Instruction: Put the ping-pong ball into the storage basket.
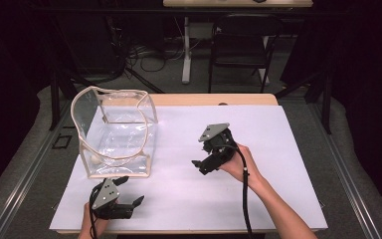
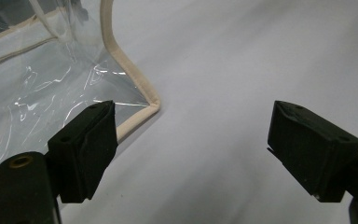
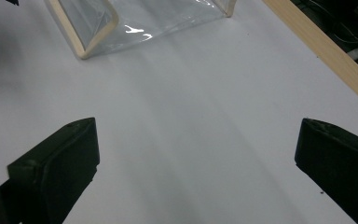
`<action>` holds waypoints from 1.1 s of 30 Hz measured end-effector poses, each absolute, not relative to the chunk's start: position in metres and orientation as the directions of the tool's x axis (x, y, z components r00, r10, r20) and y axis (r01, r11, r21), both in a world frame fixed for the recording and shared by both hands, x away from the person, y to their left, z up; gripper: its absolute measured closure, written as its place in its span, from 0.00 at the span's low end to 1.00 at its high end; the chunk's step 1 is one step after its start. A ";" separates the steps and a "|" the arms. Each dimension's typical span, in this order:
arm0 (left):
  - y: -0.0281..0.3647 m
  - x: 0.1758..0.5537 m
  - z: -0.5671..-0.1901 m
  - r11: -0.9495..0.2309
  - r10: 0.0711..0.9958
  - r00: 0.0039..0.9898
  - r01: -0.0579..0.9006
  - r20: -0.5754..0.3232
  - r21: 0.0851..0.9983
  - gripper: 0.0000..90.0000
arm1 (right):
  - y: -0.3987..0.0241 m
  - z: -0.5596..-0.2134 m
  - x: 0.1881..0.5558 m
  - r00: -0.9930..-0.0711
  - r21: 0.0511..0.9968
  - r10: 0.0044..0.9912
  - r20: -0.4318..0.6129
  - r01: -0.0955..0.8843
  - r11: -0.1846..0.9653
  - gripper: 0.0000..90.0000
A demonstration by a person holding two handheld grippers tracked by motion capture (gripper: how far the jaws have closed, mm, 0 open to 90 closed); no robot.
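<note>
A clear plastic bag with beige trim stands open on the left of the white mat. My left gripper is open near the mat's front edge, just in front of the bag's near right corner and apart from it. Its own view has that beige corner beside the left jaw, and the left gripper holds nothing. My right gripper hangs open over the middle of the mat, pointing left toward the bag. In its view the right gripper is empty, with the bag farther ahead.
The mat covers a wooden table whose far edge shows behind it. A black folding chair and a white table leg stand on the floor beyond. Bare mat stretches to the right of the right gripper.
</note>
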State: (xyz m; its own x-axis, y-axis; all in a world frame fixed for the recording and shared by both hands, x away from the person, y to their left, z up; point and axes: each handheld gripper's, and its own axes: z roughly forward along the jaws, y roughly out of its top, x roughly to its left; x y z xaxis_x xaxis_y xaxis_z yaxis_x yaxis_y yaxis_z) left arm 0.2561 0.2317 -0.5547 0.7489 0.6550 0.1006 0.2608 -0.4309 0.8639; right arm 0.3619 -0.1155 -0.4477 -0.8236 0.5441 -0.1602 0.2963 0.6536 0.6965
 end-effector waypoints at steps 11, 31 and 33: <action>0.232 0.256 -0.555 -0.434 0.652 0.751 0.259 0.103 0.863 0.18 | -0.134 -0.461 0.353 -0.811 0.699 0.564 -0.156 0.312 0.644 0.00; 0.231 0.256 -0.555 -0.436 0.651 0.752 0.259 0.102 0.862 0.18 | -0.166 -0.485 0.334 -0.775 0.719 0.612 -0.159 0.334 0.609 0.00; 0.231 0.256 -0.555 -0.437 0.650 0.753 0.259 0.104 0.861 0.18 | -0.169 -0.489 0.332 -0.772 0.720 0.617 -0.154 0.340 0.605 0.00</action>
State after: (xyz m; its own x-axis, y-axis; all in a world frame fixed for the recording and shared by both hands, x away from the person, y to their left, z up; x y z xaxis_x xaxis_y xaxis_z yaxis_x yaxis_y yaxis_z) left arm 0.2562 0.2313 -0.5547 0.7531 0.6497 0.1035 0.2587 -0.4372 0.8614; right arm 0.3317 -0.1694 -0.4895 -0.7717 0.6171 -0.1538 0.3401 0.6048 0.7201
